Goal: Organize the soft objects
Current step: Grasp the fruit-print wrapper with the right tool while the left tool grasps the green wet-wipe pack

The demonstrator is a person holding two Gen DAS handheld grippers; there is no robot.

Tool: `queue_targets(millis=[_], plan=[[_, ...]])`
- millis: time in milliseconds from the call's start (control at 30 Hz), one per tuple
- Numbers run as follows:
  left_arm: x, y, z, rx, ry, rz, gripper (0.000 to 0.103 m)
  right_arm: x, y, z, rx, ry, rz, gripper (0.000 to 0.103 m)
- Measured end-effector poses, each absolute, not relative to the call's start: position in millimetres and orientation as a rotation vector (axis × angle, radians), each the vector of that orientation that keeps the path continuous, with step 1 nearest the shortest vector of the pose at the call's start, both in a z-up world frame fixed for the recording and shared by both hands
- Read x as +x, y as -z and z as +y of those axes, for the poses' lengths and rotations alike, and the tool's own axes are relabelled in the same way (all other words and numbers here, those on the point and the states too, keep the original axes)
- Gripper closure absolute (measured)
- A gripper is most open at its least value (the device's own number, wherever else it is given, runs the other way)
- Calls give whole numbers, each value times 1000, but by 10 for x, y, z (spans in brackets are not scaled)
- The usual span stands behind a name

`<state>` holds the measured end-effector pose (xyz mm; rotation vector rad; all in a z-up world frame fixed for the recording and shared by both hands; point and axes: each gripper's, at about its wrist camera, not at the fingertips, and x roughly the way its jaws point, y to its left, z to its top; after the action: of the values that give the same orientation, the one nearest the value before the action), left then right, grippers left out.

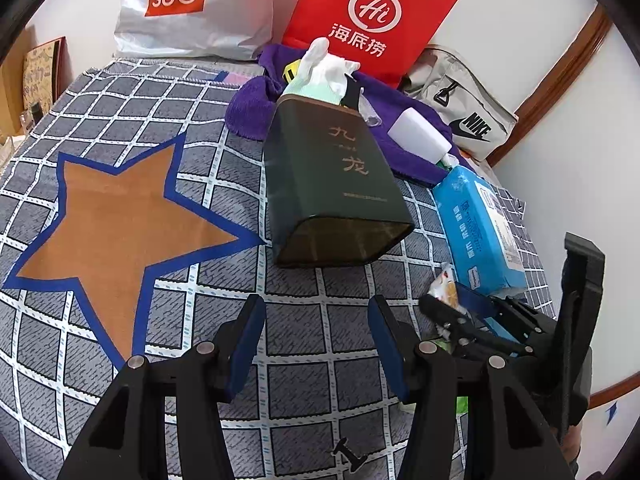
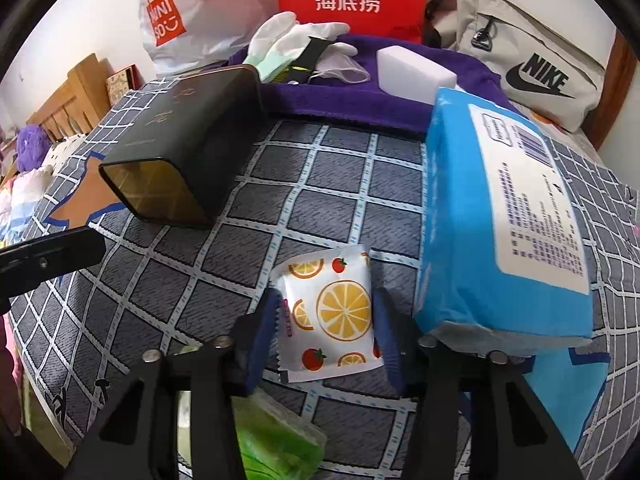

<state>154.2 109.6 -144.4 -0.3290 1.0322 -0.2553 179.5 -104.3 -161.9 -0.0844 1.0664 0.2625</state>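
A small white packet printed with orange slices and tomatoes (image 2: 332, 312) lies on the checked bedspread (image 2: 200, 280). My right gripper (image 2: 325, 300) has its blue pads pressed on the packet's two sides. In the left wrist view the right gripper (image 1: 452, 304) shows at the right with the packet (image 1: 446, 284) at its tips. My left gripper (image 1: 316, 320) stands open over the bedspread (image 1: 304, 280), nothing between its fingers. A large blue tissue pack (image 2: 500, 220) lies just right of the packet. A green packet (image 2: 276, 440) lies under the right gripper.
A dark tin box (image 1: 336, 184) lies on its side mid-bed. Behind it, on a purple towel (image 1: 252, 108), are white gloves (image 1: 324, 68) and a white block (image 1: 420, 136). A red bag (image 1: 368, 12), a Miniso bag (image 1: 188, 8) and a Nike bag (image 1: 460, 112) line the wall.
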Motion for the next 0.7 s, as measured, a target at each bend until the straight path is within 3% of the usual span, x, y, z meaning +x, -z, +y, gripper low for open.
queue_targets(millis=[133, 267, 700], plan=[[1563, 1487, 1113, -331, 264, 1047, 52, 1799, 1607, -1046, -80, -255, 1071, 66], [1546, 1500, 1109, -322, 267, 1053, 52, 1774, 1579, -1033, -76, -266, 1066, 79], [1340, 1357, 836, -264, 279, 1048, 52, 1517, 1185, -1165, -47, -344, 961, 81]])
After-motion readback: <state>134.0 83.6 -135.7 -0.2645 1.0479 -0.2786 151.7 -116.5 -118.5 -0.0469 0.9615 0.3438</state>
